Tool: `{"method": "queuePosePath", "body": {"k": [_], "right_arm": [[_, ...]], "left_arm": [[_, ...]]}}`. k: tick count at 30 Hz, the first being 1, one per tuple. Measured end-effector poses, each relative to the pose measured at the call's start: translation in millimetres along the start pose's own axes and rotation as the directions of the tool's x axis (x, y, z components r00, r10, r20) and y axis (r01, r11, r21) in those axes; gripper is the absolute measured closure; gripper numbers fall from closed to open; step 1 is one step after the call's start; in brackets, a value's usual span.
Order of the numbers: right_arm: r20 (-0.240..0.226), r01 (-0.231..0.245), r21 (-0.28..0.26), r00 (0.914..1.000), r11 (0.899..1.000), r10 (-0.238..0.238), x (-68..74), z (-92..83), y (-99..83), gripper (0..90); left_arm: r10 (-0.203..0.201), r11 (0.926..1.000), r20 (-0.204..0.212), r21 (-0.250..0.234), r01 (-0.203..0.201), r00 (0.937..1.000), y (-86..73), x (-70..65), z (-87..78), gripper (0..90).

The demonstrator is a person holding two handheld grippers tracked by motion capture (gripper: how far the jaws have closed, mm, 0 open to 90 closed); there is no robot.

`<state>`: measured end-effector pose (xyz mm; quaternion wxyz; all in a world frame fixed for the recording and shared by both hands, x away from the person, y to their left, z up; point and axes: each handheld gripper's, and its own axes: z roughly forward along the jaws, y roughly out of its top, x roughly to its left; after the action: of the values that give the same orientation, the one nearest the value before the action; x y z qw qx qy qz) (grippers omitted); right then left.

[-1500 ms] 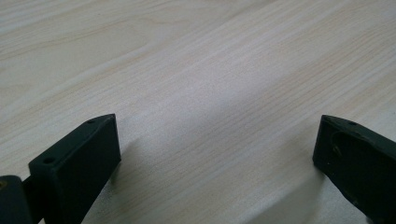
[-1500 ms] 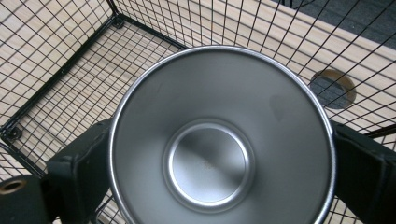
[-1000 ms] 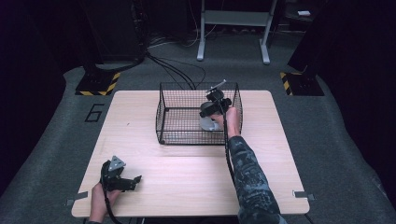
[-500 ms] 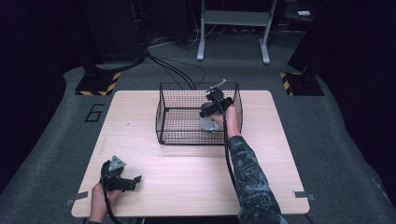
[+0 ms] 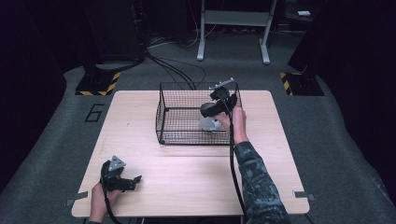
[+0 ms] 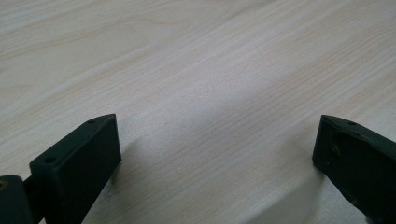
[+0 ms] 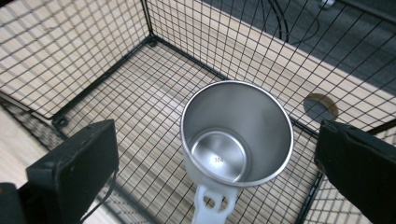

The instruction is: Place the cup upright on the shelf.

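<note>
A steel cup [image 7: 236, 135] with a white handle [image 7: 211, 207] stands upright and empty on the floor of a black wire basket [image 7: 93, 56]. My right gripper [image 7: 217, 140] hangs open just above it, one jaw on either side, neither touching. From the high view the right gripper [image 5: 215, 105] reaches into the basket's [image 5: 161, 112] right half over the cup [image 5: 208, 123]. My left gripper [image 5: 130, 181] rests on the table near the front left corner. It is open, and bare wood lies between the left gripper's [image 6: 217, 135] jaws.
The wooden table [image 5: 187, 177] carries the basket at its back middle. A round hole [image 7: 320, 107] in the tabletop shows beyond the basket's wall. Cables and a stand's feet [image 5: 233, 46] lie on the dark floor behind the table.
Hardly anything: the right gripper stays open over the cup in the basket, shifted only slightly. The left gripper has not moved.
</note>
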<state>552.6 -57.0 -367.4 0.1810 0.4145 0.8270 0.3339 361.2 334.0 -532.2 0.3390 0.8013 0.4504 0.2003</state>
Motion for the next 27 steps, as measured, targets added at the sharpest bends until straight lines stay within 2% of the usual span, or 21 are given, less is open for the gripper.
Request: {"method": "queuePosePath", "body": {"k": [3, 6, 7, 9, 13, 16, 17, 22, 27], "right_arm": [[0.001, 0.026, -0.028, 0.9997, 0.999, -0.026, 5.3, -14.1, -5.7, 0.0], [-0.005, 0.023, -0.049, 0.9997, 0.999, -0.023, 11.1, -27.8, -13.7, 0.0], [-0.006, 0.044, -0.057, 0.999, 0.997, -0.045, 11.6, -32.1, -16.8, 0.0], [-0.012, 0.054, -0.071, 0.9984, 0.996, -0.055, 13.9, -40.7, -23.3, 0.0], [-0.01, 0.049, -0.09, 0.9987, 0.995, -0.05, 18.6, -56.6, -39.3, 0.0], [-0.008, 0.062, -0.105, 0.9979, 0.993, -0.063, 20.2, -66.4, -54.8, 0.0], [-0.004, 0.051, -0.107, 0.9987, 0.993, -0.052, 21.6, -68.9, -60.7, 0.0], [-0.004, 0.057, -0.113, 0.9983, 0.992, -0.058, 20.6, -78.0, -95.5, 0.0], [0.021, 0.034, -0.115, 0.9993, 0.993, -0.032, 16.9, -79.8, -135.5, 0.0]], "left_arm": [[0.006, 1.0, -0.003, 0.001, -0.006, 1.0, 0.1, 0.4, -0.1, 0.9], [0.006, 1.0, -0.003, 0.001, -0.006, 1.0, 0.1, 0.4, -0.1, 0.9], [0.006, 1.0, -0.002, 0.001, -0.006, 1.0, 0.1, 0.4, -0.1, 0.9], [0.007, 1.0, -0.003, 0.001, -0.007, 1.0, 0.1, 0.4, -0.1, 0.9], [0.006, 1.0, -0.003, 0.001, -0.006, 1.0, 0.2, 0.4, -0.1, 0.9], [0.004, 1.0, -0.003, -0.001, -0.004, 1.0, 0.1, 0.3, 0.1, 0.9], [0.005, 1.0, -0.003, 0.0, -0.005, 1.0, 0.1, 0.4, 0.0, 0.9], [0.003, 1.0, -0.003, -0.002, -0.003, 1.0, 0.1, 0.3, 0.1, 0.9], [0.003, 1.0, -0.003, -0.001, -0.003, 1.0, 0.1, 0.3, 0.1, 0.9]]}}
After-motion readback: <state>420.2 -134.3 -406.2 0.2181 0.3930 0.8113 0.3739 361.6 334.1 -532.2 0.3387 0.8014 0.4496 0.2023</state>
